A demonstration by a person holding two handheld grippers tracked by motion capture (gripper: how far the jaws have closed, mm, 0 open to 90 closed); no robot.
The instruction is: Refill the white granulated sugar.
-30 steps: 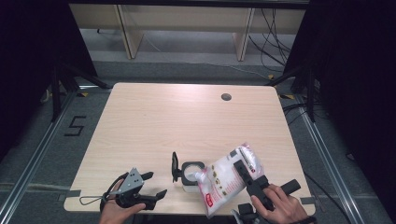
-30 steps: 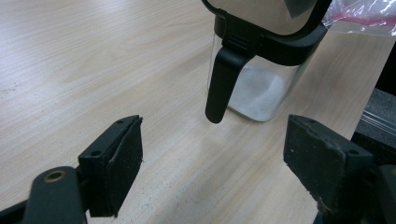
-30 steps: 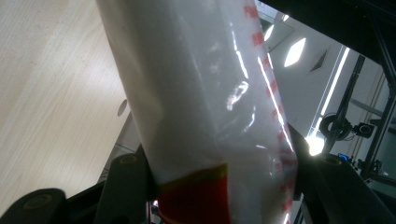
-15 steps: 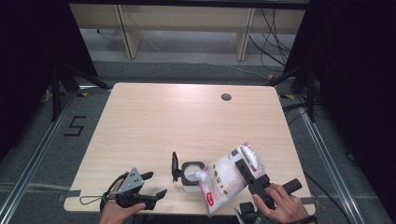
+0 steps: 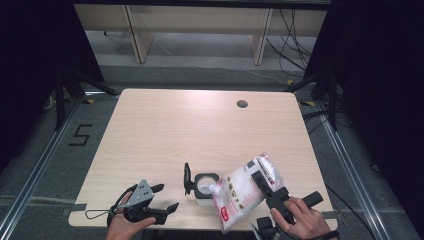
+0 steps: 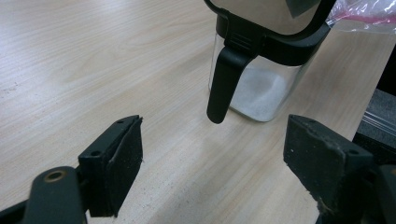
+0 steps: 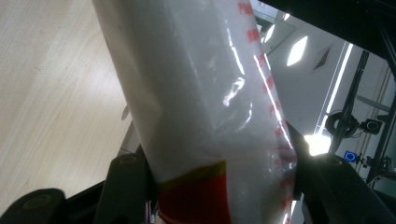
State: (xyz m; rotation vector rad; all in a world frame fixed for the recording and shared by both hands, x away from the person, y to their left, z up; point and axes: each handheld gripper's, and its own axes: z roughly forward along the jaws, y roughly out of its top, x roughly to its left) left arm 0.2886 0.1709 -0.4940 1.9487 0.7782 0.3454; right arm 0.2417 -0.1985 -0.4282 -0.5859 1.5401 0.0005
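Your clear plastic bag [image 5: 243, 192] of white granules, printed in red, hangs tilted near the worktop's front edge, its lower corner tipped over the open mouth of the small glass canister [image 5: 204, 188]. That canister stands upright, black-rimmed, its hinged lid [image 5: 187, 178] flipped up on the left, a shallow layer of white granules lying inside.

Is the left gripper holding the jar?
No, the left gripper is open, and the jar stands apart on the table beyond it.

A lab recording bay: bare wooden table [image 5: 200, 130], black curtains [image 5: 380, 75], floor rails [image 5: 30, 175], loose cables [image 5: 290, 45].
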